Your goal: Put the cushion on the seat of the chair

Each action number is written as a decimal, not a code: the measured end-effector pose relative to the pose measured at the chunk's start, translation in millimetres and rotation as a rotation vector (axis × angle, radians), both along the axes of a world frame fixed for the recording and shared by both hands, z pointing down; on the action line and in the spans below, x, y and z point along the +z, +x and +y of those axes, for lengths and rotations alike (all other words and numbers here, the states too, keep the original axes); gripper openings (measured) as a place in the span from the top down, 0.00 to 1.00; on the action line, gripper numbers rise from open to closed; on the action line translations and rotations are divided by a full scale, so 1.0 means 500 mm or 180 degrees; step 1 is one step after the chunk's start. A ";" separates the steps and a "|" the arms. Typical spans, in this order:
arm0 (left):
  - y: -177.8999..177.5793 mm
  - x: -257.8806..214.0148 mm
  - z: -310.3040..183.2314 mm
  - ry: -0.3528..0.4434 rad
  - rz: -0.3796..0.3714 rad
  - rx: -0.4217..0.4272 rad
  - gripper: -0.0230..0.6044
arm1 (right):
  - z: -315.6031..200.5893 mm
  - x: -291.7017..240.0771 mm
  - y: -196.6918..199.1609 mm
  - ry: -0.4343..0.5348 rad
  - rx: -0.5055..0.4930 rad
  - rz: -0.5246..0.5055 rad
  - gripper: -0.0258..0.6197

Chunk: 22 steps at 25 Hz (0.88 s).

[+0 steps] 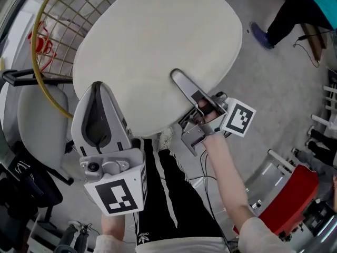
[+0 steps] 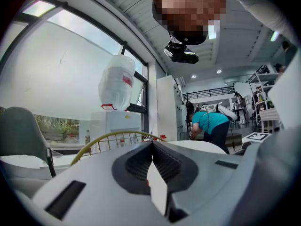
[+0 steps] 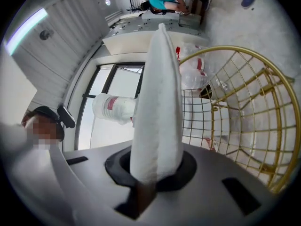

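Tongs in both hands are clamped on the near rim of a round white cushion (image 1: 158,51), the left tongs (image 1: 97,88) pinching its left edge and the right tongs (image 1: 177,75) gripping farther right, with the fabric squeezed between the pads. The cushion spreads flat ahead of the tongs, over a gold wire chair (image 1: 45,57) whose rim curves out beyond the left tongs; whether it rests on the seat cannot be told. A grey chair (image 1: 37,120) stands left of the left tongs, and a water bottle (image 2: 116,81) sits upturned on a dispenser farther ahead.
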State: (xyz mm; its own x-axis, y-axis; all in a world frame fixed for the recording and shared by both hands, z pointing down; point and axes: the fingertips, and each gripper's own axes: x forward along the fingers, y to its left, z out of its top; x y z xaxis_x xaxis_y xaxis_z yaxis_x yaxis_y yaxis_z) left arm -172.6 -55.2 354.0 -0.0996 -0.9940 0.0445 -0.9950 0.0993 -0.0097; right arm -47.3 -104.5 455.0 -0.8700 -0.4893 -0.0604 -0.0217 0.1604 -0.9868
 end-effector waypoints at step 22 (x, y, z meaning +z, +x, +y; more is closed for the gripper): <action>0.058 0.153 -0.023 -0.0534 0.0179 0.0226 0.94 | 0.002 0.245 -0.019 -0.0545 -0.0167 0.0094 0.89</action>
State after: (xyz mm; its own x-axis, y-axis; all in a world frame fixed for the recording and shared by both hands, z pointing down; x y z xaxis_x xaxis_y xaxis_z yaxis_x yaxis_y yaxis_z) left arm -143.3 -66.7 430.5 -0.0221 -0.9766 0.2138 -0.9989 0.0303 0.0356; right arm -56.7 -103.7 577.6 -0.8947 -0.4442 0.0461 -0.0472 -0.0084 -0.9988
